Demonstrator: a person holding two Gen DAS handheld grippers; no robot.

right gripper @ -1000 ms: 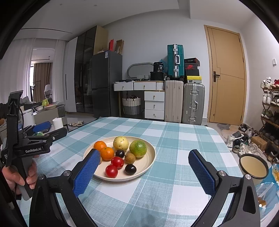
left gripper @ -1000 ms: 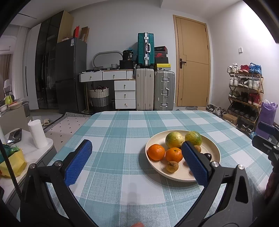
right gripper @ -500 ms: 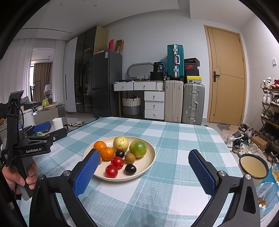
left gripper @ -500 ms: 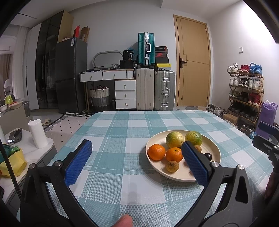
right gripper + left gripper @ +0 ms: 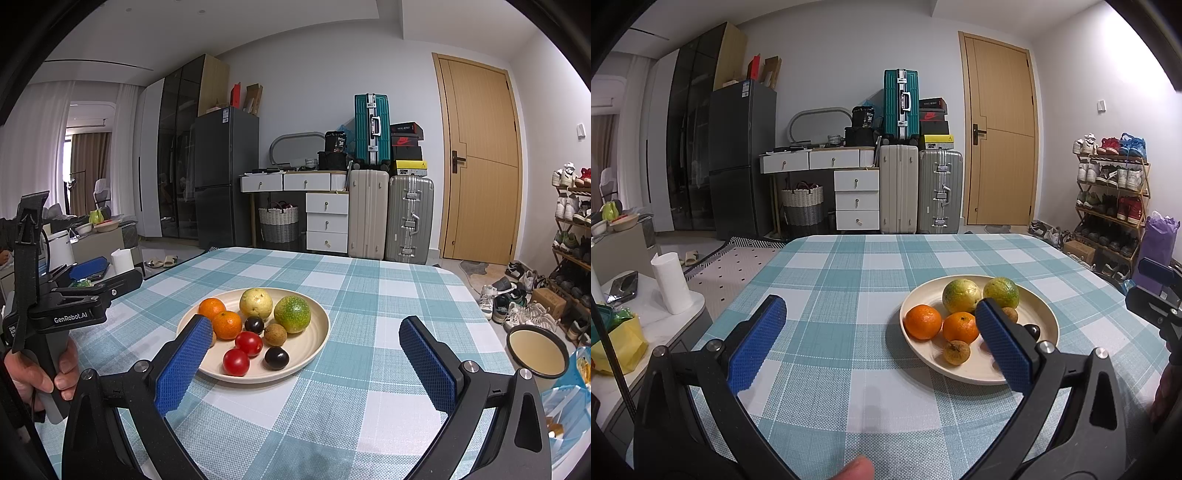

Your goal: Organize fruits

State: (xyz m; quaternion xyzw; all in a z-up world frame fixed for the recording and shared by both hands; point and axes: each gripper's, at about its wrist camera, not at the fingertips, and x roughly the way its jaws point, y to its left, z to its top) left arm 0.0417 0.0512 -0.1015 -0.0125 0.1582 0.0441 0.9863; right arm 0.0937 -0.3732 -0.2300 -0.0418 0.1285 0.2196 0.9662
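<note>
Fruit sits in a cream plate [image 5: 317, 334] on the checked bench [image 5: 369, 295]. Two oranges [image 5: 226, 324] lie at 9 o'clock in the plate, a yellow fruit [image 5: 256, 302] and a green one [image 5: 292, 314] at 12, and two red tomatoes [image 5: 242, 352] near 6. The right claw [image 5: 303, 365] is wide open and holds nothing. The left claw [image 5: 877, 343] is wide open too, hanging over the bench with the plate at its 2 o'clock.

The left tool's [image 5: 881, 341] right finger hides part of the plate [image 5: 1045, 314].
</note>
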